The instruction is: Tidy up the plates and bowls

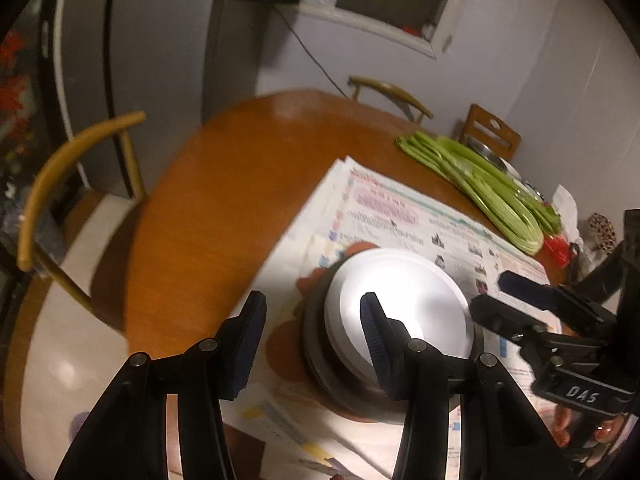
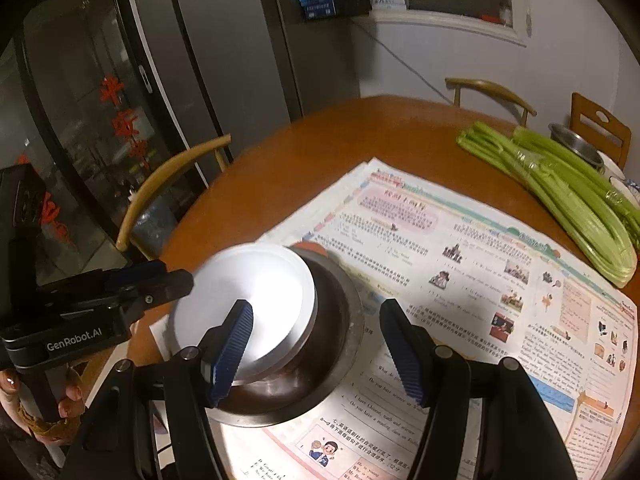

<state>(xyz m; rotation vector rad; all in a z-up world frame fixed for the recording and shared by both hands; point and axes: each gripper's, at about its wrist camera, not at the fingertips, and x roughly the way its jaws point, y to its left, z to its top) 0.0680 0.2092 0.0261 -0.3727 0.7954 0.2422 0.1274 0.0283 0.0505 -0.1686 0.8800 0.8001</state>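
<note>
A white bowl (image 2: 244, 304) rests tilted inside a dark metal bowl (image 2: 332, 344) on a newspaper (image 2: 460, 256). In the left wrist view the white bowl (image 1: 404, 300) sits in the metal bowl (image 1: 316, 344), close in front. My left gripper (image 1: 314, 344) is open, its right finger over the white bowl's rim, gripping nothing. My right gripper (image 2: 316, 352) is open above the two bowls, its left finger over the white bowl. Each gripper also shows in the other's view, the left (image 2: 160, 284) and the right (image 1: 508, 296), both beside the bowls.
A round wooden table (image 2: 320, 152) carries the newspaper, a celery bunch (image 2: 560, 196) and a steel bowl (image 2: 576, 148) at the far right. Chairs (image 1: 60, 184) stand around the table. A glass cabinet (image 2: 80, 120) is at left.
</note>
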